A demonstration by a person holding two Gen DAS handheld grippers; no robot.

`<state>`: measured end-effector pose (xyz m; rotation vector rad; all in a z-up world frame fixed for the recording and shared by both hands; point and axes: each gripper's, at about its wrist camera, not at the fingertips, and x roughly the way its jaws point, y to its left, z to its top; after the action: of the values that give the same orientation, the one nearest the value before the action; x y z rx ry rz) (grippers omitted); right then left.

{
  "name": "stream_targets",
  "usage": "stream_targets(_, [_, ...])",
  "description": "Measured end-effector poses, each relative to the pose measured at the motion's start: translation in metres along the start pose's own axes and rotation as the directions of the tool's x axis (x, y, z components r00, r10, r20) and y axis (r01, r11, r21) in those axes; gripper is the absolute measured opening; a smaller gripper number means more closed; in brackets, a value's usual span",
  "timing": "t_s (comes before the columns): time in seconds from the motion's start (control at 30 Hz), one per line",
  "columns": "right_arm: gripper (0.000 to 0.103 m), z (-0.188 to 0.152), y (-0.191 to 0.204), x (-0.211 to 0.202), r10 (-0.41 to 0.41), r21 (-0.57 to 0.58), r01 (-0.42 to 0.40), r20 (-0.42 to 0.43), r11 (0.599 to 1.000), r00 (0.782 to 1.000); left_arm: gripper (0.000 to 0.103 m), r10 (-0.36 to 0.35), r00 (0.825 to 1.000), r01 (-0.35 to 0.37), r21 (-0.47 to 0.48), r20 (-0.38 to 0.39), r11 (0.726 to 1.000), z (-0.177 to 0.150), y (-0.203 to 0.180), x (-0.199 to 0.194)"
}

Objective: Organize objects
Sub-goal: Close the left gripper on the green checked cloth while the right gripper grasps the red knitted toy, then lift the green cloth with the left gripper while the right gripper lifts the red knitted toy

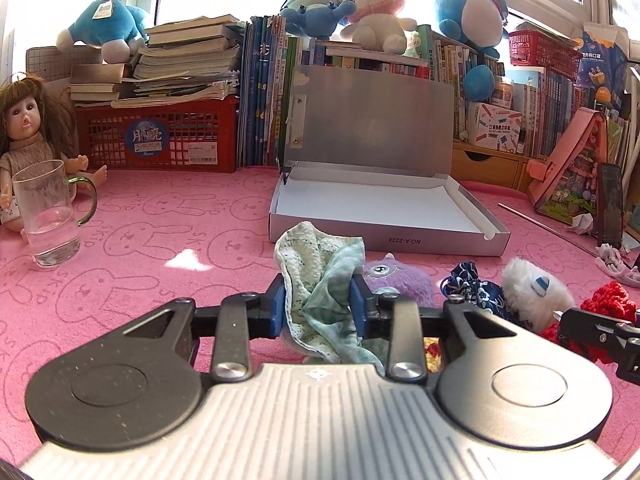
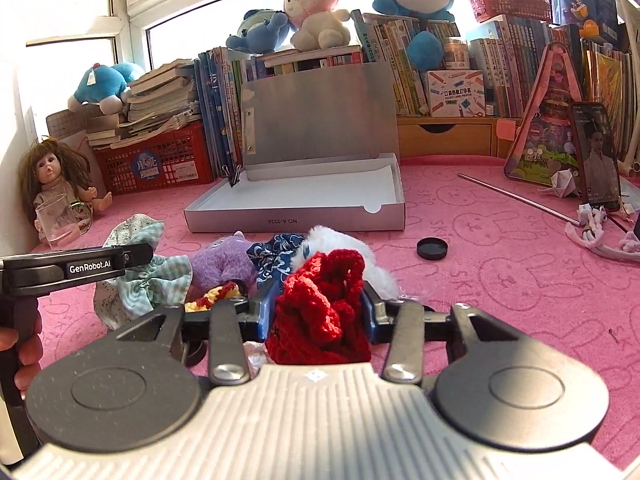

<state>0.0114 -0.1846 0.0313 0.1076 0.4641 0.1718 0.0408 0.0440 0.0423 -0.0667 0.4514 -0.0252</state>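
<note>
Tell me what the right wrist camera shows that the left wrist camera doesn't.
Only the right wrist view shows the black lid lying on the pink mat and the right gripper shut on the red knit piece. Only the left shows the left gripper shut on the green cloth. Both show the open grey box.

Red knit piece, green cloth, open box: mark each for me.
red knit piece (image 2: 320,312), right wrist view, its bunched middle
green cloth (image 1: 320,292), left wrist view, its gathered middle
open box (image 1: 380,236), left wrist view, front wall
</note>
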Motion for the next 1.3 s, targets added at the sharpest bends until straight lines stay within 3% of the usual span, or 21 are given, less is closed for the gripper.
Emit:
stream_targets(0.53, [0.045,0.022,-0.015,-0.004,-0.013,0.037,0.012,0.045,0.999,0.999,0.038,-0.051,0.998,0.05,0.008,0.034,0.999,0.027,-0.002,0.001])
stream_targets(0.63, [0.054,0.016,-0.017,-0.002,-0.037,0.041,0.035,0.024,0.999,0.999,0.038,-0.056,0.998,0.055,0.007,0.016,0.998,0.023,-0.003,0.003])
stream_targets(0.8, [0.056,-0.002,-0.023,0.001,-0.099,0.039,0.1,-0.031,0.994,0.995,0.038,-0.052,0.998,0.052,0.005,-0.032,0.999,0.009,-0.002,0.01])
stream_targets(0.93, [0.07,-0.011,-0.035,-0.004,-0.121,0.091,0.124,-0.033,0.988,0.992,0.038,-0.04,0.998,0.04,-0.002,-0.038,0.999,0.002,0.002,0.012])
stream_targets(1.03, [0.077,-0.013,-0.038,-0.009,-0.139,0.137,0.143,-0.034,0.98,0.99,0.043,-0.027,0.999,0.028,0.006,-0.041,1.0,-0.002,0.002,0.013])
stream_targets(1.1, [0.081,-0.015,-0.036,-0.011,-0.145,0.151,0.149,-0.034,0.977,0.989,0.058,-0.018,0.999,0.019,0.017,-0.043,1.0,-0.006,0.001,0.013])
stream_targets(1.2, [0.091,-0.021,-0.026,-0.012,-0.184,0.159,0.186,-0.025,0.97,0.983,0.069,-0.011,0.999,0.013,0.035,-0.046,0.999,-0.01,-0.001,0.014])
stream_targets(1.3, [0.098,-0.027,-0.013,-0.012,-0.248,0.156,0.246,-0.003,0.957,0.969,0.074,0.004,0.998,0.0,0.059,-0.058,0.998,-0.016,-0.004,0.018])
